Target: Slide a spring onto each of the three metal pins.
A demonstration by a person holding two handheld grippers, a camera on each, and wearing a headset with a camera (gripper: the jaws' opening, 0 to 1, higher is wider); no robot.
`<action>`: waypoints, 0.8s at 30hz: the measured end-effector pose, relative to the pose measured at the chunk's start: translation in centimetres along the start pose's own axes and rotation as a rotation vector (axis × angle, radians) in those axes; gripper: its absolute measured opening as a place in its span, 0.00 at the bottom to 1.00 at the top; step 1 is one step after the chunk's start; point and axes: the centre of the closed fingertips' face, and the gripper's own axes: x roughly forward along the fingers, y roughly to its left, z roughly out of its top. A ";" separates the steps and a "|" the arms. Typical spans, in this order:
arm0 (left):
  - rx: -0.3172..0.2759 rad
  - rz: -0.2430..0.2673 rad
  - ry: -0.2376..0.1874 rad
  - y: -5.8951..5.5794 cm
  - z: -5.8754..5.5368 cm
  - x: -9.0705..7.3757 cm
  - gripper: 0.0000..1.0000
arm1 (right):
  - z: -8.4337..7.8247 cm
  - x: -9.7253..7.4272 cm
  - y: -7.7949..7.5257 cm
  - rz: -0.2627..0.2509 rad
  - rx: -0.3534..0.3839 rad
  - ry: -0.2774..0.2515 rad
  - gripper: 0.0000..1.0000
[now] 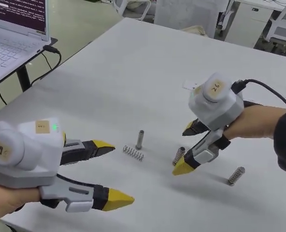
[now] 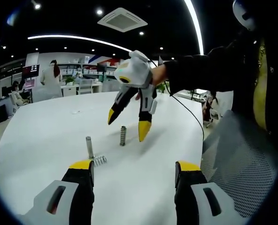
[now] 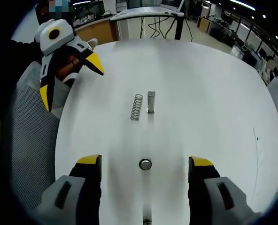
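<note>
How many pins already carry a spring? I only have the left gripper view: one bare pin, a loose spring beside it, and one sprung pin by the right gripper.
Observer: Two, it seems. The head view shows a second standing spring on the table past the right gripper, apparently on its pin.
Operator: Does the loose spring touch the bare pin?
Observer: No. In the right gripper view the loose spring lies beside the bare pin with a strip of table between them.
Operator: Is the right gripper gripping the sprung pin?
Observer: No. Its own view looks down on the sprung pin between open jaws, untouched.
</note>
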 end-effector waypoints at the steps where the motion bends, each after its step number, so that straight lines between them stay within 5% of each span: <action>1: 0.000 -0.001 0.001 0.0 0.0 0.0 0.66 | 0.0 -0.1 0.0 -0.005 -0.004 -0.002 0.75; 24: 0.005 -0.006 0.010 0.6 0.2 0.6 0.65 | 0.2 -3.1 -1.2 -0.130 0.087 -0.239 0.96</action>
